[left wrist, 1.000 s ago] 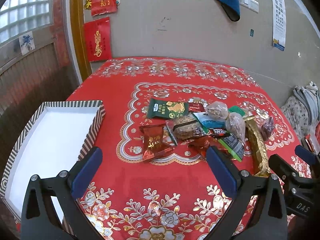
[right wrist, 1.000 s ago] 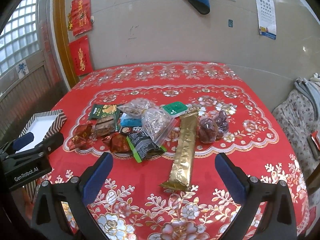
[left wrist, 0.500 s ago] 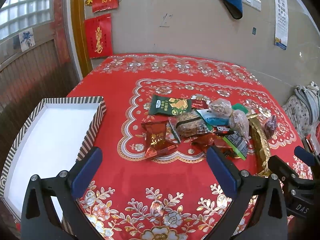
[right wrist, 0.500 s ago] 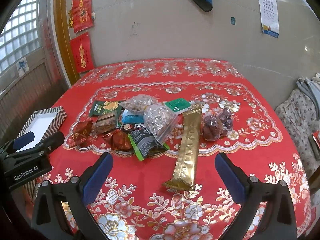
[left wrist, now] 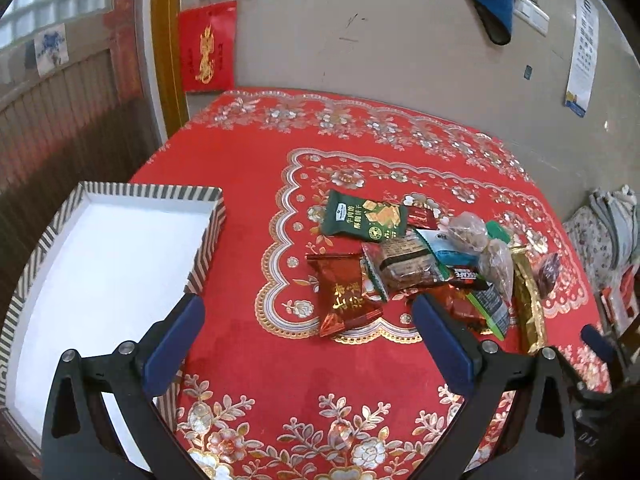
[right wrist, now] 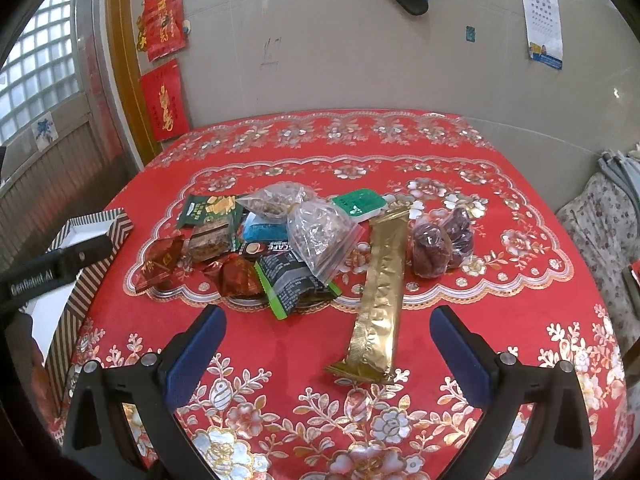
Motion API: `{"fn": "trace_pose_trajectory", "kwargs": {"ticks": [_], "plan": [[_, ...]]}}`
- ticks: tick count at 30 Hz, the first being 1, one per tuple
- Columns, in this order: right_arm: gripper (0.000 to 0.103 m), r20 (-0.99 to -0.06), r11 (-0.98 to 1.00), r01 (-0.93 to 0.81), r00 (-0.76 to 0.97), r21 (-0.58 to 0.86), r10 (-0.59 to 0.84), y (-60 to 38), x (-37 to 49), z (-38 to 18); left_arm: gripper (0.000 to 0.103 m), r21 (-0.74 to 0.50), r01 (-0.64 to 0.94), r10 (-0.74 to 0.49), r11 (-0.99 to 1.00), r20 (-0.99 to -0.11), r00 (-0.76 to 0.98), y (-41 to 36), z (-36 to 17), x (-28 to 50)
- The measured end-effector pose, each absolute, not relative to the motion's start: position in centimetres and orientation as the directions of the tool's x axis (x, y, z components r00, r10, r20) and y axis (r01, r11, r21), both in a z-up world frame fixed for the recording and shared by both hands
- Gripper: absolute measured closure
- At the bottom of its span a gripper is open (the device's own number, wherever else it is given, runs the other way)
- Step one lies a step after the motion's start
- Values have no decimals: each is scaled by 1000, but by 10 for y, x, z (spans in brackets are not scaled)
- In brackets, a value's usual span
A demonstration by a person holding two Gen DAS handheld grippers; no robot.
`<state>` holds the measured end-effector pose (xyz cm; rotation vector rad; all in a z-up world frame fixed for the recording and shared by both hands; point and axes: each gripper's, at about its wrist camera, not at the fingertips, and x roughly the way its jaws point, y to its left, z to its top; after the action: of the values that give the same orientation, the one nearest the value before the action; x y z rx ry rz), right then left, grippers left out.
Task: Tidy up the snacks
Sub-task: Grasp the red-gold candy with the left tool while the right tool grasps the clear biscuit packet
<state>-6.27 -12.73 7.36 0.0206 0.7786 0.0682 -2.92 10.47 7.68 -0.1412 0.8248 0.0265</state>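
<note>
My left gripper (left wrist: pixel 308 312) and right gripper (right wrist: pixel 327 322) hover with jaws spread above the bench (right wrist: pixel 460 148), near the snacks (right wrist: pixel 304 240); the box (left wrist: pixel 100 264) looks empty, I think.

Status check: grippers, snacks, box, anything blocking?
Left gripper open, empty. Right gripper open, empty. Snack pile loose on the red tablecloth; striped box holds nothing. Gold packet nearest the right fingers; path clear.

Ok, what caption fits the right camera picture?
Open right tongs hover before the gold packet and snack pile.
</note>
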Motion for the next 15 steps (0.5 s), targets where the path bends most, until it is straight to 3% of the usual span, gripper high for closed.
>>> {"fn": "trace_pose_trajectory", "kwargs": {"ticks": [15], "plan": [[1,-717,995,-79,691,60,98,-126,-59,65,0,-186,-94,-103,978,-825,556,90,45,14]]}}
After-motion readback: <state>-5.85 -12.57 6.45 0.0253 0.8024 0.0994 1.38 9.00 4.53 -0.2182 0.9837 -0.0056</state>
